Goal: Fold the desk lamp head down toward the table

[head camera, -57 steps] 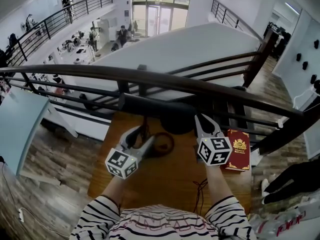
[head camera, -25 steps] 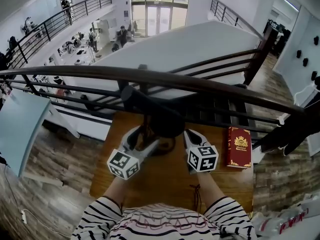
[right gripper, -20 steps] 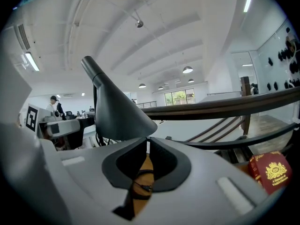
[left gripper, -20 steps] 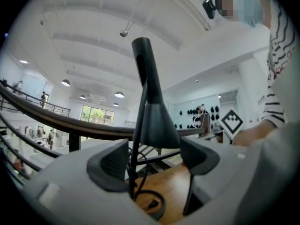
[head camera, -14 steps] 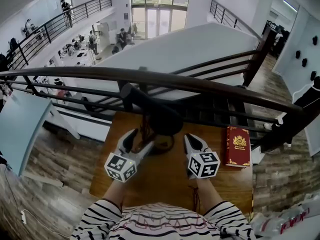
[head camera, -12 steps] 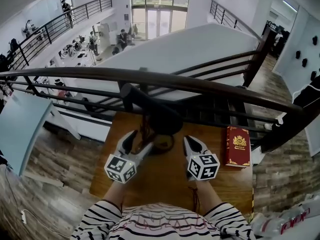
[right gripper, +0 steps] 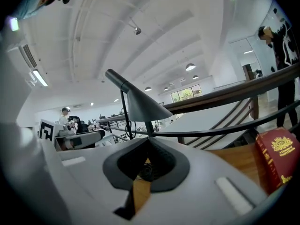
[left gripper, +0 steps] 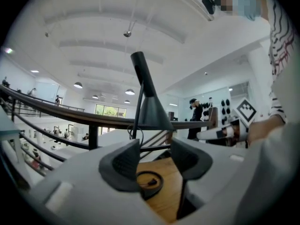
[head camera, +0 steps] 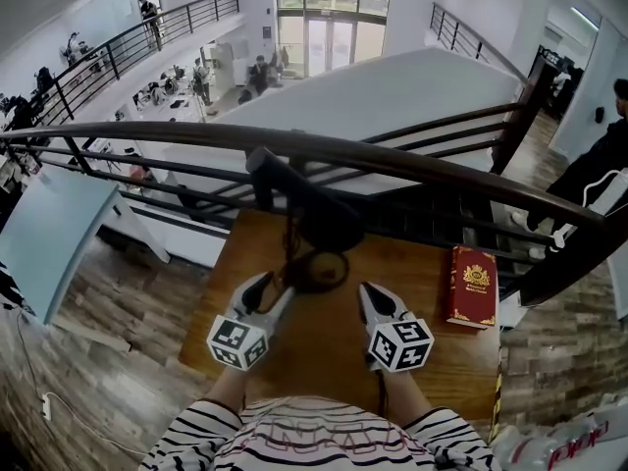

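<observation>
The desk lamp [head camera: 292, 196] stands at the far middle of the wooden counter [head camera: 324, 366], just in front of the dark railing [head camera: 422, 163]. Its round base [head camera: 316, 272] rests on the wood. Its cone-shaped head [head camera: 329, 228] hangs above the base with the wide end down, and the straight arm slants off toward the upper left of the head view. Both tools sit nearer the lower edge, apart from the lamp. The left tool [head camera: 275, 287] points at the base from the lower left. Its jaws have just been closing but stand released, with a gap between them that holds nothing; in the left gripper view the base [left gripper: 149, 182] shows through that gap, farther along the counter. The right tool [head camera: 369, 295] lies to the right of the base, its jaws clenched together on nothing, as the right gripper view shows [right gripper: 147, 161]. A red book [head camera: 471, 287] lies flat near the counter's right edge.
</observation>
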### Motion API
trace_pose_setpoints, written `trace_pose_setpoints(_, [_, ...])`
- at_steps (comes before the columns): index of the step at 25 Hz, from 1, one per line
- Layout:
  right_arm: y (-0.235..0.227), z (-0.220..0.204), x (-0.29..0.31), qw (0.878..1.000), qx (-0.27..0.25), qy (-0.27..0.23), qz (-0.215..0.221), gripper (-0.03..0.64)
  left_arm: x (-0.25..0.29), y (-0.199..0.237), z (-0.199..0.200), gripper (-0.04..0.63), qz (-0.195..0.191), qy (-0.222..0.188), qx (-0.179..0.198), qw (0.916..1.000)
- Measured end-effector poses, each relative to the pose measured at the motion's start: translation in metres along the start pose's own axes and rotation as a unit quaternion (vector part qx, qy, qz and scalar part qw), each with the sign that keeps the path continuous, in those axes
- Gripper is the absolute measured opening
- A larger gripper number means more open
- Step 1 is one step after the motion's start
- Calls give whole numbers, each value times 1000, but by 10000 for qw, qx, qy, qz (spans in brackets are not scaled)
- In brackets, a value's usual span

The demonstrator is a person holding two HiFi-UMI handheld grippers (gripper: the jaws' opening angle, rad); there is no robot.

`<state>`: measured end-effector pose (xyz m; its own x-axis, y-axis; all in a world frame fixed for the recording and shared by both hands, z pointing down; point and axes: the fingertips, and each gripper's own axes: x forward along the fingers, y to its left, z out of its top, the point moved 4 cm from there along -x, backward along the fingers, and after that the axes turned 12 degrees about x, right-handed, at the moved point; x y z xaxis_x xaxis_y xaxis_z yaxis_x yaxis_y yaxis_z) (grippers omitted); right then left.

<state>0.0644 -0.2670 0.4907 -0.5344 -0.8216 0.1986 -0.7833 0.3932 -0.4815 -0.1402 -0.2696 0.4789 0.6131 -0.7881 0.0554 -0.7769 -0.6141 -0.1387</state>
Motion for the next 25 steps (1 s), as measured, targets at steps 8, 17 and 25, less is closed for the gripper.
trace_pose_setpoints(8, [11,-11,-31,9995,-51,0,307,0,-29,-29,-12,144,332,136,-100,9993])
trace_pose_setpoints(17, [5,-30,-67,9981,-167,183,558,0,-44,-77,-30,69,443,193,-244,9985])
trace_pose_setpoints(25, [9,-40,-92,9968,-245,318,687,0,-66,-103,-36,4,627,268,-352,9971])
